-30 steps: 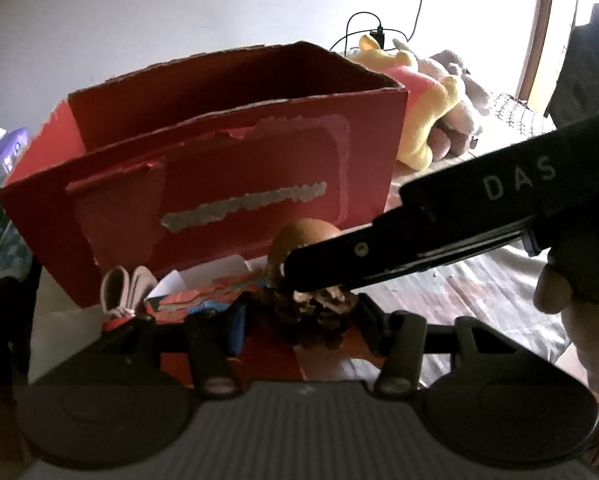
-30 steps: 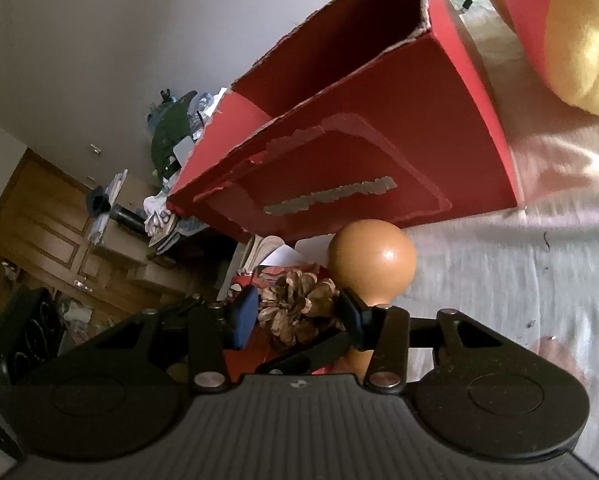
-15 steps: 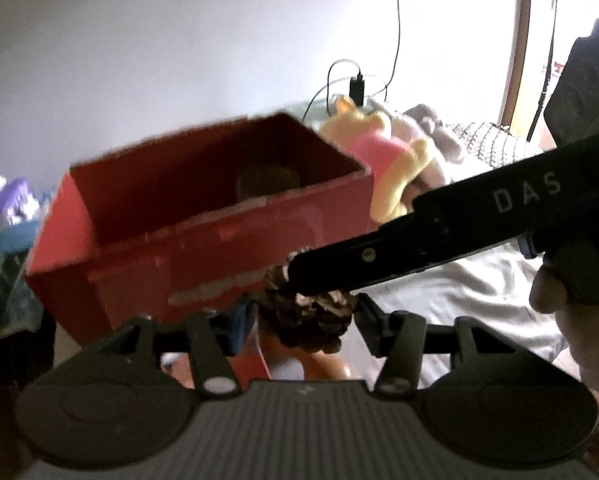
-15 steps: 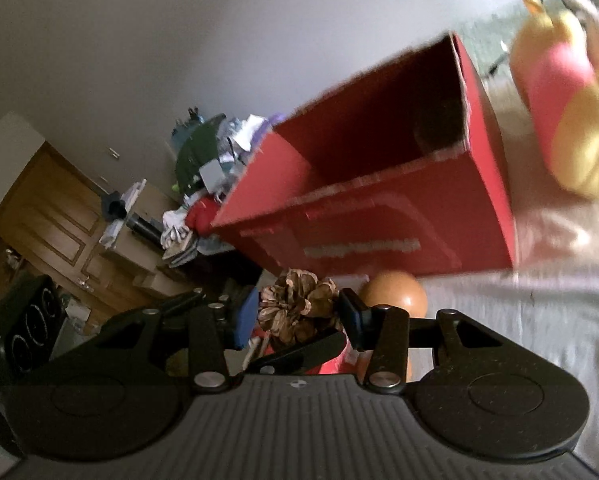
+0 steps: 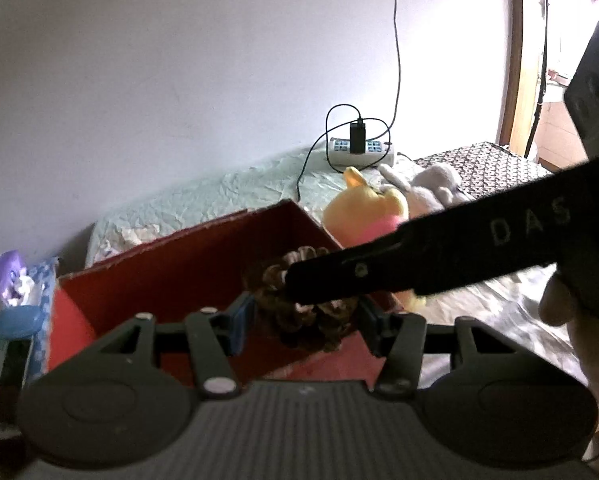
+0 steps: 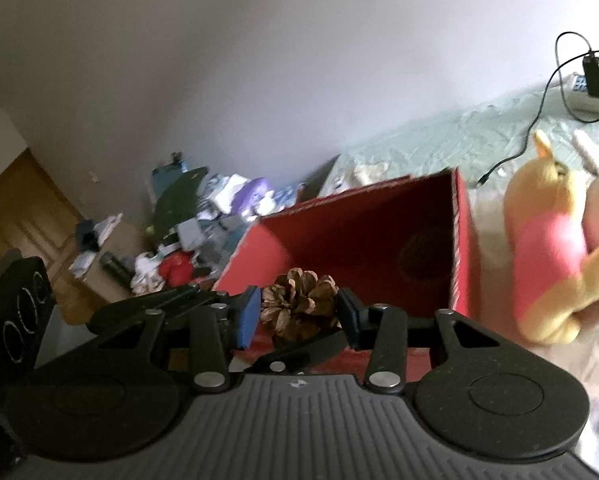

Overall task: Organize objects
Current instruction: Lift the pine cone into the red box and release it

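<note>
A brown pine cone (image 5: 277, 280) hangs over the open top of a red cardboard box (image 5: 171, 276). My left gripper (image 5: 305, 320) is shut on it, blue pads at its sides. In the left wrist view a long black finger (image 5: 439, 256) of the right gripper crosses in front of the cone. The right wrist view shows the same pine cone (image 6: 299, 300) pinched by my right gripper (image 6: 297, 314), above the near wall of the red box (image 6: 461, 240). A left finger (image 6: 299, 354) lies under the cone there. A dark round shape (image 6: 423, 256) shows inside the box.
A yellow and pink plush bear (image 6: 547, 248) lies to the right of the box on the bed, with a grey plush toy (image 5: 431, 188) behind it. A power strip with a charger and cable (image 5: 359, 144) sits by the wall. Clutter (image 6: 203, 216) is piled at the left.
Both grippers have lifted the pine cone from the surface in front of the box up over its open top. The orange ball that lay beside the cone is out of view.
</note>
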Tool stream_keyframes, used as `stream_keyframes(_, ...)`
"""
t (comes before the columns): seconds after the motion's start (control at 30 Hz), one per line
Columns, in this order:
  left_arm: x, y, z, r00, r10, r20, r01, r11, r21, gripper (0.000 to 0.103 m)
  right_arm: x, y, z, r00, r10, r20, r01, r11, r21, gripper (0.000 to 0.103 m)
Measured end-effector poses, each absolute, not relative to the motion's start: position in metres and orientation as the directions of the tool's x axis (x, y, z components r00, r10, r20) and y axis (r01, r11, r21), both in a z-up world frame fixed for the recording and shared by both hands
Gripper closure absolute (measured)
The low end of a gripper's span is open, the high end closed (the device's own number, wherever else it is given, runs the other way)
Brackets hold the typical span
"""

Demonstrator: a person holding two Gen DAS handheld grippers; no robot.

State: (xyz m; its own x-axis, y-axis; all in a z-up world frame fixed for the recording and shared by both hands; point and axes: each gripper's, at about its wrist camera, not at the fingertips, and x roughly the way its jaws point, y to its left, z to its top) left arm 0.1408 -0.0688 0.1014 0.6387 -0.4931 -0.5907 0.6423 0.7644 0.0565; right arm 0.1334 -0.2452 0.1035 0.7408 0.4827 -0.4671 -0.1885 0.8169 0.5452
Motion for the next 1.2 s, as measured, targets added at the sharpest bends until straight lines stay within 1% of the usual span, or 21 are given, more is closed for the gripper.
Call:
stream_keyframes(0.23, 0.185, -0.078, 0.079, 0.562, -0.523, -0.641, 0.647, 0.761, -0.053, 0.047, 0.158, -0.251, 0.086, 0.74, 0.415, -0.529, -0.131, 0.861, 0.491, 0.058)
stream_keyframes(0.53, 0.207, -0.098, 0.049, 0.492, -0.522, -0.697, 0.658, 0.747, -0.095, 0.046, 0.167, -0.254, 0.069, 0.702, 0.352, -0.619, -0.082, 0.904, 0.421, 0.057)
stream_keyframes(0.67, 0.207, -0.1, 0.044, 0.489, -0.527, -0.695, 0.661, 0.744, -0.098, 0.046, 0.167, -0.255, 0.07, 0.698, 0.354, -0.623, -0.089, 0.905, 0.415, 0.058)
stream_keyframes(0.83, 0.21, -0.096, 0.042, 0.488, -0.53, -0.693, 0.654, 0.748, -0.112, 0.038, 0.166, -0.254, 0.07, 0.704, 0.348, -0.619, -0.091, 0.909, 0.407, 0.058)
stream_keyframes(1.07, 0.213, -0.094, 0.038, 0.492, -0.53, -0.691, 0.643, 0.756, -0.123, 0.034, 0.164, -0.253, 0.068, 0.72, 0.332, -0.609, -0.085, 0.913, 0.399, 0.058)
stream_keyframes(1.2, 0.216, -0.091, 0.036, 0.493, -0.529, -0.69, 0.63, 0.764, -0.135, 0.026, 0.162, -0.254, 0.067, 0.729, 0.33, -0.6, -0.084, 0.913, 0.4, 0.057)
